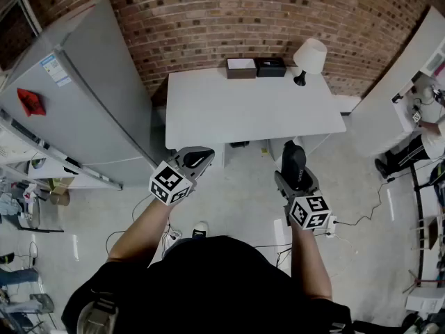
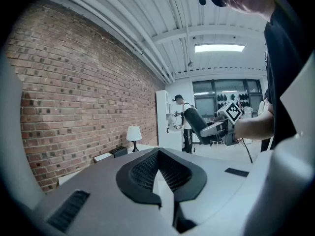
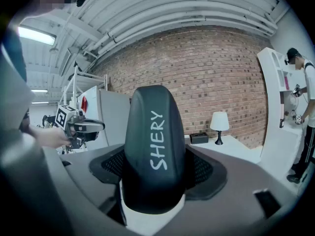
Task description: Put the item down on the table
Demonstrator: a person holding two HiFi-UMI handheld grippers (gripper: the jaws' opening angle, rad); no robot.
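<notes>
A black oblong case (image 1: 293,160) with white lettering (image 3: 153,156) stands up between the jaws of my right gripper (image 1: 293,169), which is shut on it. The case is held in the air over the floor, just short of the near edge of the white table (image 1: 250,110). My left gripper (image 1: 199,159) hovers level at the table's near left corner, its jaws closed together with nothing between them (image 2: 156,154). The left gripper view shows the right gripper and the case (image 2: 193,122) from the side.
At the table's far edge stand a white lamp (image 1: 309,56), a brown box (image 1: 241,68) and a black box (image 1: 271,67), against a brick wall. A grey cabinet (image 1: 83,96) stands left, a white curved shelf unit (image 1: 410,75) right. A person works at the shelf (image 3: 309,107).
</notes>
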